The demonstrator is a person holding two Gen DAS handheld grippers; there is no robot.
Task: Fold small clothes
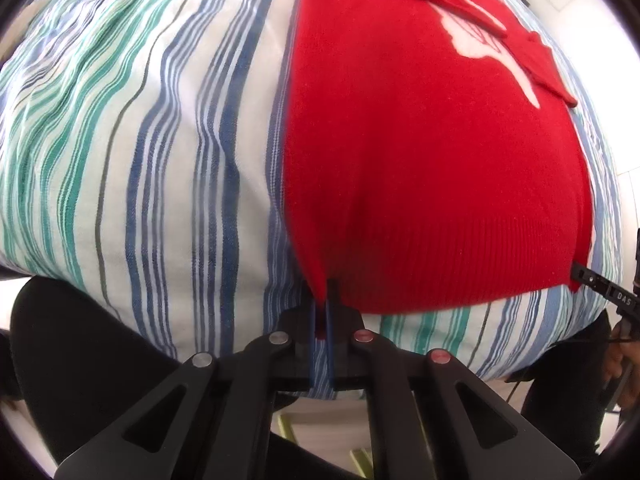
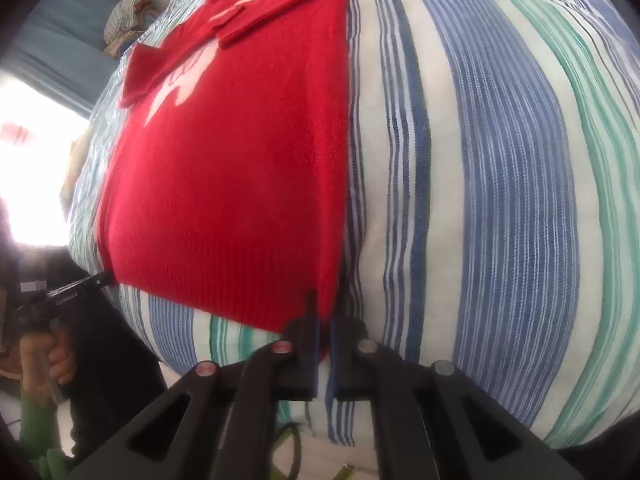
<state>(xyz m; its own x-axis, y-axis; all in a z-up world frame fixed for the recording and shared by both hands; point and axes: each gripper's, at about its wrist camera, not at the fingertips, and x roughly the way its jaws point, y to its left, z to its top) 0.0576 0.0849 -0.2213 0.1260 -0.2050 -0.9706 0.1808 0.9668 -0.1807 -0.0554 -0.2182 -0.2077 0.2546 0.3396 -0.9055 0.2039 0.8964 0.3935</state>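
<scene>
Jaws of the left gripper [image 1: 322,304] and right gripper [image 2: 323,312] each pinch a bottom hem corner of the red sweater [image 1: 432,152], which lies flat on the striped bed cover [image 1: 160,160], sleeves folded across. Uneven lifting could skew the fold; thin knit may slip out. Its collar end is cut off.

a home bedroom: a bed under a striped cover [image 1: 168,168], folded laundry [image 2: 124,20] piled beyond, blue curtain [image 2: 52,28].
</scene>
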